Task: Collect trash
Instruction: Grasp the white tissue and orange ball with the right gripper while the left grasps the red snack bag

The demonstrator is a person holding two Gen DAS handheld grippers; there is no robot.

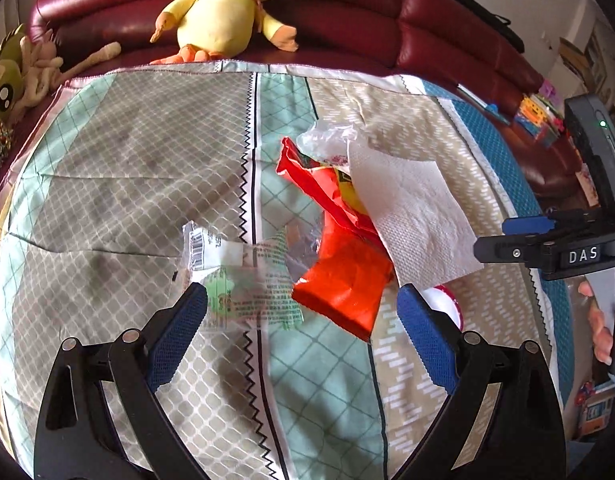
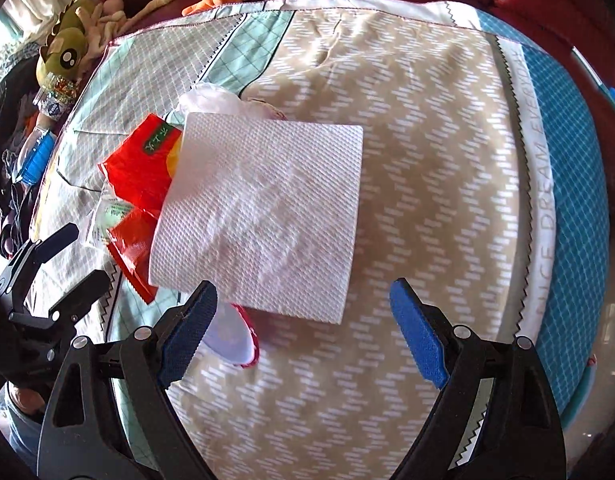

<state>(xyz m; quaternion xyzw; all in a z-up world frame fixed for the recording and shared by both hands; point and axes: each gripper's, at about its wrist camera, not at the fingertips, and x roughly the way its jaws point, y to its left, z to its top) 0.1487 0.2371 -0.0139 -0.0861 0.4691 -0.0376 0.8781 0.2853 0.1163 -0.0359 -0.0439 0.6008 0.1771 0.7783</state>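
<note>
The white embossed paper towel sheet (image 2: 259, 212) near the patterned cloth's (image 2: 427, 160) middle looks light and limp — pinch its near edge; right gripper (image 2: 303, 312) gapes wide, empty.

Patchwork-print cloth (image 2: 427, 120) covers surface. On it — red wrapper (image 1: 339, 240), clear printed wrapper (image 1: 243, 280), white paper towel (image 2: 263, 216) overlapping red wrapper, red-rimmed lid (image 2: 235, 340) — clustered, touching.

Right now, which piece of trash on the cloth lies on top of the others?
The white paper towel. It overlaps the red snack wrapper and partly covers the red-rimmed lid; the clear printed wrapper lies lowest, under the red one.
</note>
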